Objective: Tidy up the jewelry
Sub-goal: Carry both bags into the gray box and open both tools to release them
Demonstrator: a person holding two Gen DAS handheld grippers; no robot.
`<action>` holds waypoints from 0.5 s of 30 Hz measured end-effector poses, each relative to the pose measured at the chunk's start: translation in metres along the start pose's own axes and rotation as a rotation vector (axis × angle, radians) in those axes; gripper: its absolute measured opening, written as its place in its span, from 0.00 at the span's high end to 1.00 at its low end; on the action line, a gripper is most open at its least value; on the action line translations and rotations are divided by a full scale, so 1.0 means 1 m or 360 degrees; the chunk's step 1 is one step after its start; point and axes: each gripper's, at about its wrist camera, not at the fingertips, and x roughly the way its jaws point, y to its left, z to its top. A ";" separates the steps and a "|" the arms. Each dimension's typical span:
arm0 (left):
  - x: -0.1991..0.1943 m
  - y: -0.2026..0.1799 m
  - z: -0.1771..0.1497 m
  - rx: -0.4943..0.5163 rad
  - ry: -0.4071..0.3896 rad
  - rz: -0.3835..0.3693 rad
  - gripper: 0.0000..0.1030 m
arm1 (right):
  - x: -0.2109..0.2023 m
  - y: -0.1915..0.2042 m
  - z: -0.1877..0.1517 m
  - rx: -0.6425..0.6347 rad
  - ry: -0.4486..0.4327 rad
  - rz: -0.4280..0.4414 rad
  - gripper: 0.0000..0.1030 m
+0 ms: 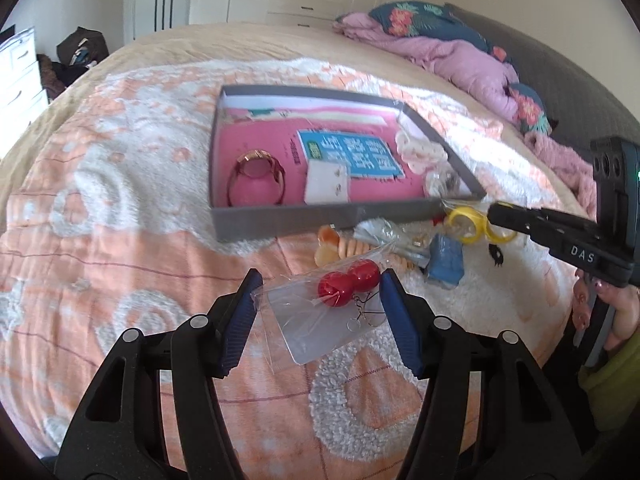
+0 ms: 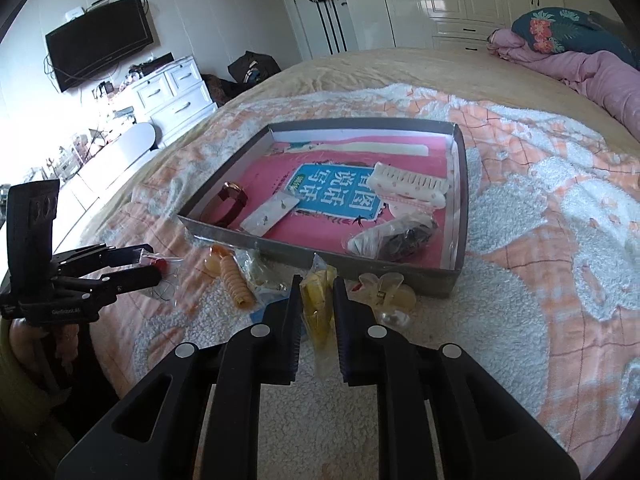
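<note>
Left wrist view showed the left tool (image 1: 318,294) spread wide around a clear bag of red ball earrings (image 1: 349,283), lying crosswise on the bedspread (image 1: 120,240). Right wrist view showed the right tool (image 2: 316,292) narrowed on a bagged yellow bangle (image 2: 318,304), probably pinching it, long axis along the fingers. Just beyond lay the grey tray (image 2: 320,250), holding a watch (image 2: 230,204).

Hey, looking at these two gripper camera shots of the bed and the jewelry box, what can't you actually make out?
- Dark bagged item in the grey box, right wrist view: crumpled plastic hides what it is.
- Earring card, left wrist view: studs too small.
- Yellow pieces between the right gripper fingers: bag glare blurs their shape.
</note>
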 end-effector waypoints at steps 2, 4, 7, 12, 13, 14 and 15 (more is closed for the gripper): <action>-0.007 0.004 0.004 -0.0016 -0.0030 0.0003 0.49 | -0.008 0.000 0.002 0.0008 -0.0033 0.0006 0.87; -0.014 0.009 0.007 -0.0036 -0.0065 0.0012 0.49 | -0.015 -0.001 0.005 0.0026 -0.0060 0.0020 0.87; -0.024 0.018 0.012 -0.0070 -0.0112 0.0033 0.49 | -0.025 -0.001 0.011 0.0038 -0.0112 0.0029 0.87; -0.031 0.031 0.020 -0.0117 -0.0158 0.0068 0.49 | -0.033 -0.002 0.019 0.0054 -0.0161 0.0053 0.87; -0.032 0.034 0.021 -0.0127 -0.0162 0.0074 0.49 | -0.034 -0.001 0.022 0.0052 -0.0168 0.0057 0.87; -0.032 0.036 0.023 -0.0137 -0.0166 0.0082 0.49 | -0.034 -0.001 0.024 0.0048 -0.0176 0.0060 0.87; -0.033 0.038 0.025 -0.0142 -0.0172 0.0084 0.49 | -0.034 0.000 0.025 0.0045 -0.0184 0.0063 0.87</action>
